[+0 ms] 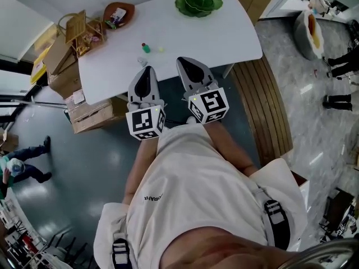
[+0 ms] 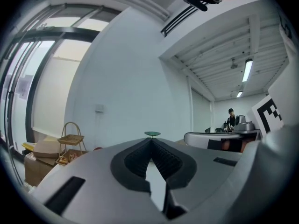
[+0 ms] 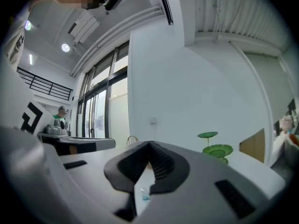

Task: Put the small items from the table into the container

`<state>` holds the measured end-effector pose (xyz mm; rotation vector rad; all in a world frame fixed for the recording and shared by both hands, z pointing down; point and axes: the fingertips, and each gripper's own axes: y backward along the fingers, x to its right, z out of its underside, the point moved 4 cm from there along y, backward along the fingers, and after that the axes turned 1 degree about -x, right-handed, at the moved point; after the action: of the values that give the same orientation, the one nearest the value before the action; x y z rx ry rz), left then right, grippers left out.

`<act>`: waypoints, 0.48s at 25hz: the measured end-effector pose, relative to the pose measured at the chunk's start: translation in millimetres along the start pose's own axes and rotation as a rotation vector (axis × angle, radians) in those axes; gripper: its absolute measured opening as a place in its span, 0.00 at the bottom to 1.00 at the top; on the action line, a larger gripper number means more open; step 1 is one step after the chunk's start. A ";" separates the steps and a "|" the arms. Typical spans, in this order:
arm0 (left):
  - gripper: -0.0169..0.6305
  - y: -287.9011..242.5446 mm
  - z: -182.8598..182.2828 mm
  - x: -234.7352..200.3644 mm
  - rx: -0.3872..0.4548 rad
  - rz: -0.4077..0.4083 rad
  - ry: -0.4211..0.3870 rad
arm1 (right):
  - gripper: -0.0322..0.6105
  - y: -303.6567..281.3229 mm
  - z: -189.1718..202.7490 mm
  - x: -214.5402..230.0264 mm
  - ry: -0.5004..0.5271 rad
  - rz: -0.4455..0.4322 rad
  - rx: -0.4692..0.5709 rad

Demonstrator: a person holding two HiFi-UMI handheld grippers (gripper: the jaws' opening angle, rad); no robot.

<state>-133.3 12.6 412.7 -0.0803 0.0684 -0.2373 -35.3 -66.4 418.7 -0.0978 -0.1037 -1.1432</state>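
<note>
I can't make out what the green item (image 1: 146, 48), the yellowish item (image 1: 161, 49) and the clear item (image 1: 142, 61) on the counter (image 1: 224, 35) are: too small. My left tool (image 1: 147, 72) and right tool (image 1: 185, 64) hide the counter's near edge. What lies in the brown bowl (image 1: 130, 9) is too small to tell.

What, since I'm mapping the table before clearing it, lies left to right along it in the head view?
Wicker stand → brown dish → small green item → small yellow item → green leaf dish.
</note>
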 end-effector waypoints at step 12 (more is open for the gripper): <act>0.03 -27.9 11.5 -41.0 -0.074 0.019 -0.005 | 0.06 -39.0 13.3 2.2 -0.019 0.033 -0.044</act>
<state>-178.6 -3.8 429.0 -0.1540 0.0734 -0.2151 -70.3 -82.7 433.2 -0.1490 -0.0931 -1.1123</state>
